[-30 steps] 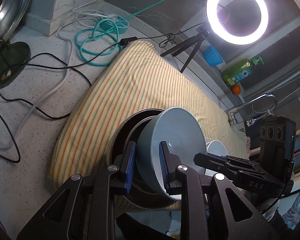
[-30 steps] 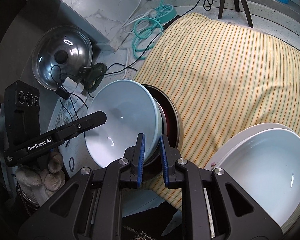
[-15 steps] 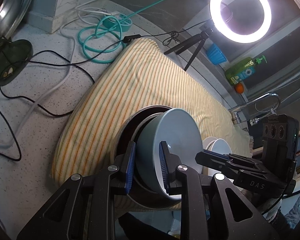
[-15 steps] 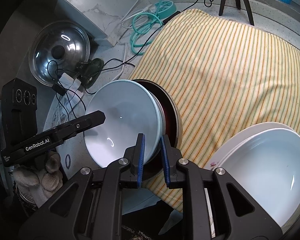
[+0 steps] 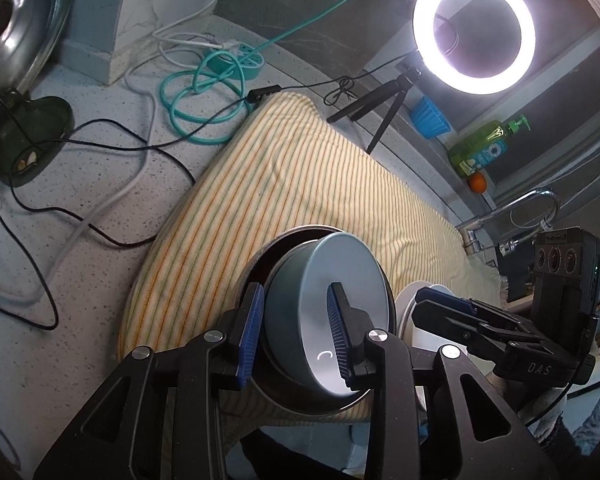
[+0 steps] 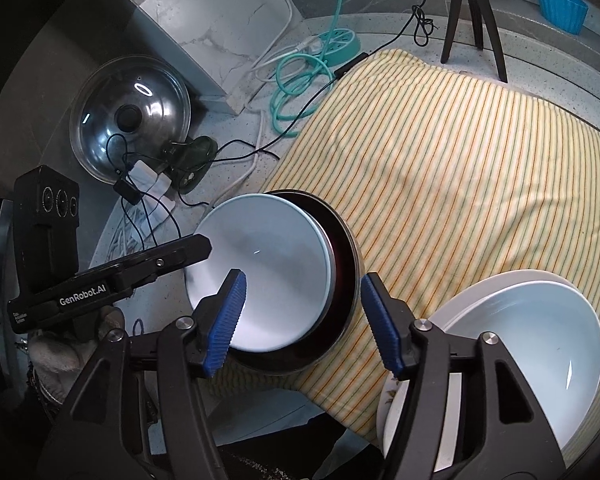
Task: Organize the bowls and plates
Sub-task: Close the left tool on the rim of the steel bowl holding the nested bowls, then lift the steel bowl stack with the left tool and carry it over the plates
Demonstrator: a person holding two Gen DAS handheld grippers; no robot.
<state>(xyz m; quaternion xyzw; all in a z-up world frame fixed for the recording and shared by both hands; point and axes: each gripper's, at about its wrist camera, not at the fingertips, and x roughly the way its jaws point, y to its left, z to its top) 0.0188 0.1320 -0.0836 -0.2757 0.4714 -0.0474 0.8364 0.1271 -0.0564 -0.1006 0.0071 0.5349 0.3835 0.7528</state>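
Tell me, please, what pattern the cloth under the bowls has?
Yellow cloth with thin orange and green stripes, clearest in the right wrist view.

The dark pan is mostly buried behind the pale blue bowl sitting in it, so only a crescent of rim shows. The white plates run off the right wrist view's edge (bottom-right corner). The label on the green bottle is too small to read.
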